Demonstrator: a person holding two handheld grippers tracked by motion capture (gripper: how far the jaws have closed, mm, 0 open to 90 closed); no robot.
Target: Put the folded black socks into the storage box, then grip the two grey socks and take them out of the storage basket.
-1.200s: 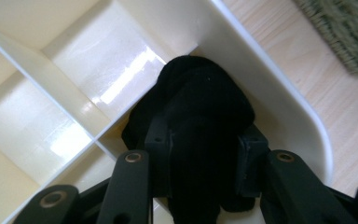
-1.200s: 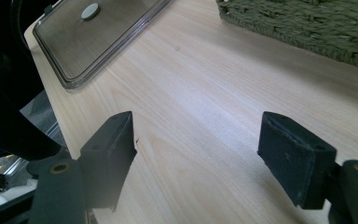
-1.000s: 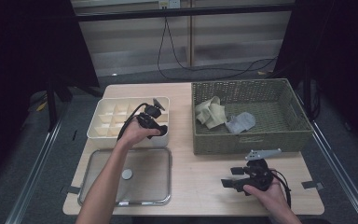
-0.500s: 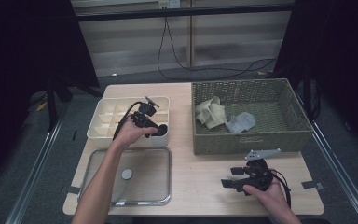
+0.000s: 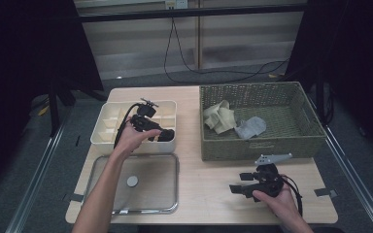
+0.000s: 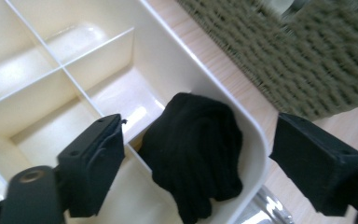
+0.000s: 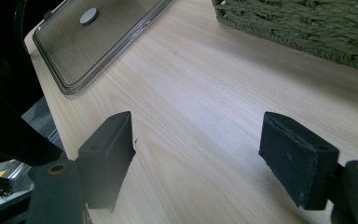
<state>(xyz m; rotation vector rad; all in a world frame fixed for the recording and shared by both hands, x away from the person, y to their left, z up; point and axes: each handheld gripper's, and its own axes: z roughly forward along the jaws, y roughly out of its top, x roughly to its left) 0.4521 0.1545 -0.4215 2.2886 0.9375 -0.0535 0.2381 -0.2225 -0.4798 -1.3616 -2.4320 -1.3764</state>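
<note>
Left claw gaped wide, empty, black sock lying between its jaws in organizer's corner compartment.

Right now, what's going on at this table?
A person is sorting socks from the wicker basket into a cream divider box. The left gripper hangs open over a black rolled sock lying in the box's corner compartment. The right gripper waits open over bare table. A clear lid lies in front of the box.
</note>
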